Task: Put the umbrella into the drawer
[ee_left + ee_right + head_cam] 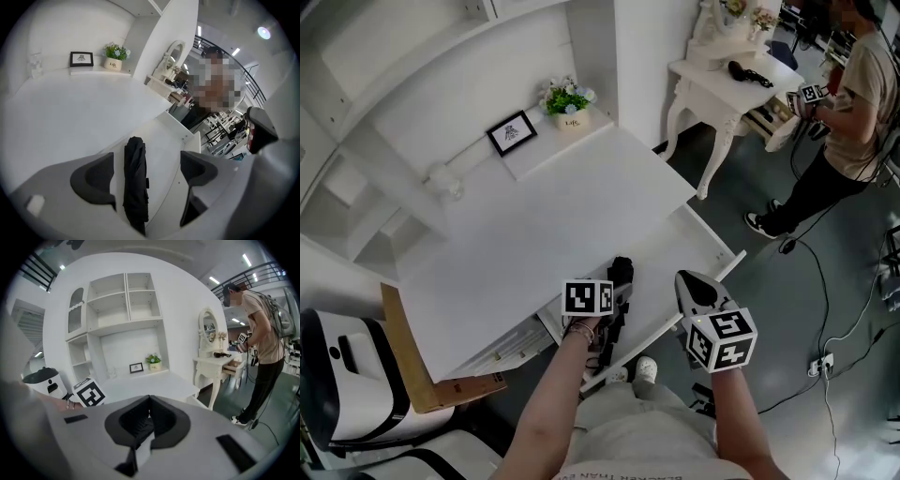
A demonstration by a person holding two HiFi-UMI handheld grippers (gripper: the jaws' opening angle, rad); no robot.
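Left claw point(147, 180) spread, umbrella point(135, 183) between (long axis along jaws, in drawer point(165, 140)); right claw point(149, 420) pressed together.

Head overhead, gripper views low (two share drawer point(680, 248)).

umbrella point(135, 180): black matt cloth | drawer point(162, 154): smooth white finish | desk point(544, 225): smooth matt white

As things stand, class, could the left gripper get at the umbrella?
Probably yes. The left gripper's jaws stand apart with the umbrella between them. The umbrella lies in the open drawer, and nothing covers it or stands in the way.
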